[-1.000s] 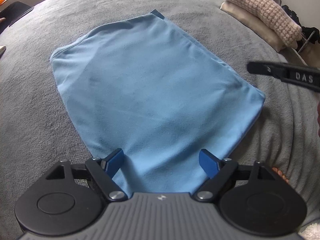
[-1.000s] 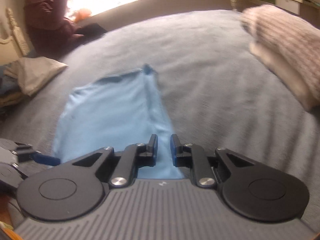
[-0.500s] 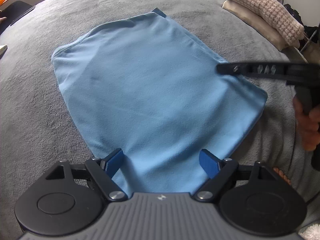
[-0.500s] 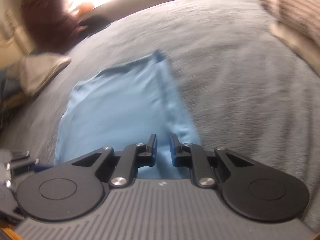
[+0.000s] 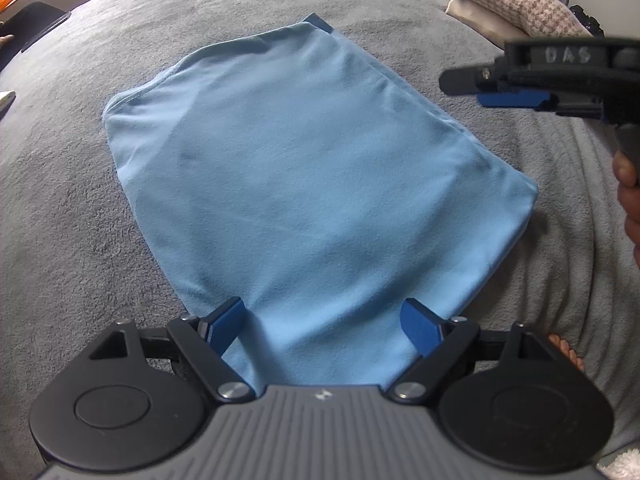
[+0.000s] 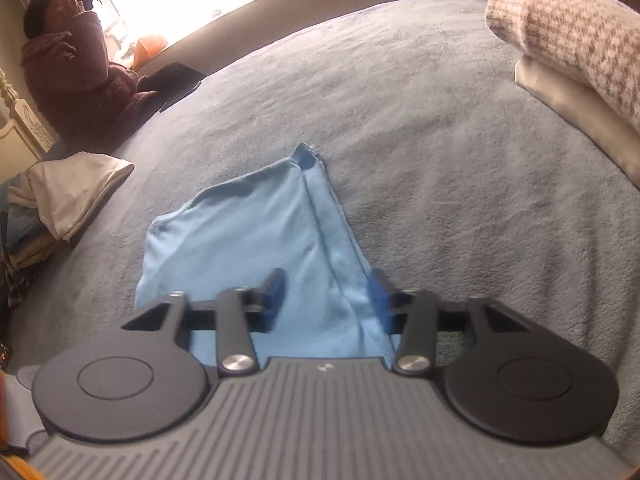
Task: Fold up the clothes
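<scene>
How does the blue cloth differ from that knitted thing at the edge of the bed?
The blue cloth is smooth and one plain colour; the knit is fuzzy with a pink-and-cream check. The cloth lies flat and thin on the grey blanket; the knit is folded thick and sits on a cream item. The cloth lies mid-bed below both grippers; the knit is off to the side. Both are fabric.

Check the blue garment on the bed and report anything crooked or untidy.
The light blue garment lies mostly flat on the grey blanket but is not squared: its far edge curves, and a darker blue tab sticks out at the far corner. The right claw is opening above the near right edge.
</scene>
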A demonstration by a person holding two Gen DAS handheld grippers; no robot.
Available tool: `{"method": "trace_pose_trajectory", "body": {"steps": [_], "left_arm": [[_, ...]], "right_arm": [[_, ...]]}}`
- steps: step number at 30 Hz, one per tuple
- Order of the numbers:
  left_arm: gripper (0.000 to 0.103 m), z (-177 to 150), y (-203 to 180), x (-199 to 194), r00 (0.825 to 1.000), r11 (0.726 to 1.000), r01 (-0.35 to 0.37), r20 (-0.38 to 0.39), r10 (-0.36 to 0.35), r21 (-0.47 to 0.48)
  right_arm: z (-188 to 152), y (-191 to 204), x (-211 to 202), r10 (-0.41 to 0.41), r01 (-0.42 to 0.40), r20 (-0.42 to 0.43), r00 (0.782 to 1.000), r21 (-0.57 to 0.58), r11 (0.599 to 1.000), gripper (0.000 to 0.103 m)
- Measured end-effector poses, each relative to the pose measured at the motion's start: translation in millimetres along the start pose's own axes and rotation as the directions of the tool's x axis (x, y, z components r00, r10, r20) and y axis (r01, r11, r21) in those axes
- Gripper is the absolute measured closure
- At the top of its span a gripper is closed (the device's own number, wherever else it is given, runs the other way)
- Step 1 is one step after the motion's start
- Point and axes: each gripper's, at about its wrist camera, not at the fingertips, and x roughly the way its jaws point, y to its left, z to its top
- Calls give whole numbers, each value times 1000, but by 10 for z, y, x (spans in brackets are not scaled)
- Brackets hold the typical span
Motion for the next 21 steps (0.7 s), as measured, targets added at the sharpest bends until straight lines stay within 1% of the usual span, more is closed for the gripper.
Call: {"method": "trace_pose_trajectory", "body": {"steps": [1, 2, 3, 4, 7, 9, 11, 14, 18, 21], "left_arm": [[16, -1, 2, 1, 1000, 1000, 0, 0, 0, -1], [16, 0, 4, 2, 1000, 1000, 0, -1, 0, -2], [16, 3, 6, 3, 1000, 1000, 0, -1, 0, -3], [16, 6, 9, 5, 1000, 1000, 1, -1, -1, -4], [16, 7, 16, 5, 1000, 1000, 0, -2, 0, -6], [16, 5, 18, 2, 1000, 1000, 0, -2, 0, -7], [16, 3, 26, 3, 1000, 1000, 0, -2, 0, -10], [16, 0, 36, 0, 1000, 1000, 3, 0, -3, -16], [15, 0, 45, -3, 1000, 1000, 7, 0, -7, -19], [15, 3, 49, -7, 1000, 1000, 6, 0, -6, -23]], "right_arm": [[16, 28, -22, -10, 10, 5, 1000, -8, 1000, 44], [27, 50, -44, -20, 20, 11, 1000, -17, 1000, 35], [42, 73, -70, -35, 35, 13, 999, -28, 999, 28], [55, 85, -82, -48, 48, 12, 999, -32, 998, 17], [68, 100, -129, -76, 77, 19, 997, -34, 996, 8], [53, 107, -133, -96, 96, 10, 995, -36, 995, 6], [37, 114, -133, -116, 116, 2, 993, -38, 993, 1], [22, 134, -128, -164, 163, -6, 987, -40, 986, 1], [18, 163, -144, -221, 222, 9, 975, -61, 973, 1], [-6, 205, -143, -260, 260, 21, 965, -123, 958, 1]]}}
